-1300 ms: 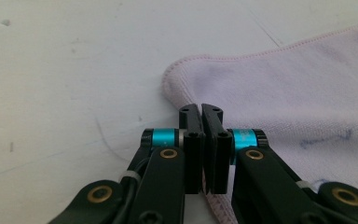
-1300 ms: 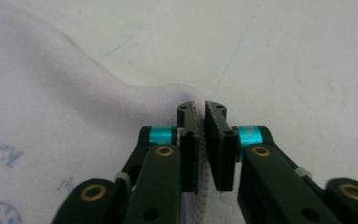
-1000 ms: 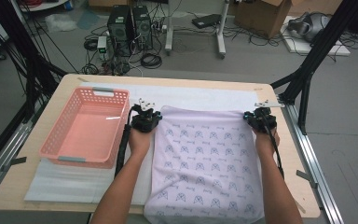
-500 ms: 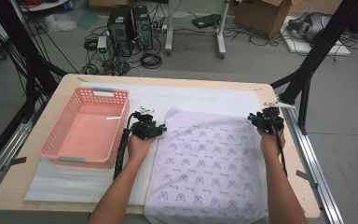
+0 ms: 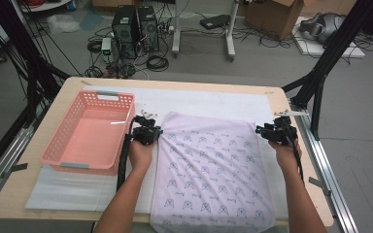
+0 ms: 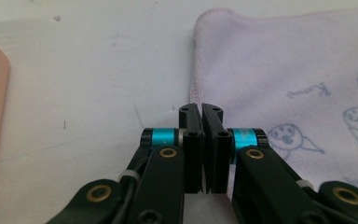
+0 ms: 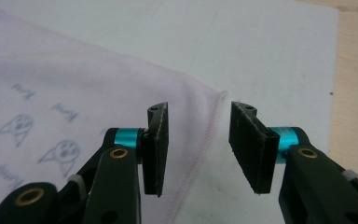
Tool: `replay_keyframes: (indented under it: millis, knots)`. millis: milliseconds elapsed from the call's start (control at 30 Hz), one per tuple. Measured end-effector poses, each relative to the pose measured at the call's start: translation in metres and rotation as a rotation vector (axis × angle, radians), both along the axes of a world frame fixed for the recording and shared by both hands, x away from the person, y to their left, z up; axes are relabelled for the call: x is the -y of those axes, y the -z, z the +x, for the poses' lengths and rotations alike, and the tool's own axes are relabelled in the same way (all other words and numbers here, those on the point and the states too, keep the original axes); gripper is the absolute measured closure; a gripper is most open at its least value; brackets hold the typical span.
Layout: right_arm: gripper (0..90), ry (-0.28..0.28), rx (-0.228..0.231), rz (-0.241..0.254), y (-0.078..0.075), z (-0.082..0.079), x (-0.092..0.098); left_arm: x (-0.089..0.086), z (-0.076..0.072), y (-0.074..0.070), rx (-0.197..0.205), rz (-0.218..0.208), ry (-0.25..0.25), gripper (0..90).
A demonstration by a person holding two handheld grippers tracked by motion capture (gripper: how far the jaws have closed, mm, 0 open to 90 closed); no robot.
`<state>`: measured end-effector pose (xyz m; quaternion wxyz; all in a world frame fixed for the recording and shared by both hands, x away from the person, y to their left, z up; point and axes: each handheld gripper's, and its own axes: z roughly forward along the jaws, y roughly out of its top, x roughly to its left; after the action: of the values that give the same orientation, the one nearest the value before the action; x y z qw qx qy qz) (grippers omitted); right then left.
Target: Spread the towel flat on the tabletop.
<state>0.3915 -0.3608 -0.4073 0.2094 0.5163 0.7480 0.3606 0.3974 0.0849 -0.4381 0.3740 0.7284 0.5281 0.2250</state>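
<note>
Wooden table (image 5: pixel 291 99) under a white mat, cabled grey floor beyond. One patterned towel (image 5: pixel 213 170) lies flat mid-mat, its near edge cut off; one pink basket (image 5: pixel 60 145) sits left. Two grippers: left gripper (image 6: pixel 201 109) clenched at the towel's left hem, grasp uncertain; right gripper (image 7: pixel 198 116) released, jaws having just widened astride the far right corner.

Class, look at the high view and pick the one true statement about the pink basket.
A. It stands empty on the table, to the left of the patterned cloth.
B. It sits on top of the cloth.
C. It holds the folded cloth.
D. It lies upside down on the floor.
A: the pink basket stands upright with a bare bottom, on the table left of the spread patterned cloth, apart from it.
</note>
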Motion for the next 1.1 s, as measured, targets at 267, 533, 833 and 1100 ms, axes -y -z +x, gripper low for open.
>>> replay_keyframes:
  millis: [267, 533, 833, 1100]
  knots:
    - [56.0, -0.117, -0.069, 0.017, 0.02, -0.047, 0.006, 0.001, -0.032, -0.004, 0.019, -0.123, 0.114, 51.2]
    - [55.8, -0.146, -0.039, 0.044, 0.027, -0.11, 0.01, -0.005, -0.076, 0.005, -0.023, -0.167, 0.207, 48.4]
    - [71.2, -0.163, -0.059, 0.008, 0.037, -0.138, 0.008, -0.021, -0.122, 0.016, -0.062, -0.196, 0.286, 61.7]
    - [74.5, -0.151, -0.031, 0.024, 0.036, -0.136, 0.002, -0.034, -0.139, 0.013, -0.055, -0.123, 0.219, 88.3]
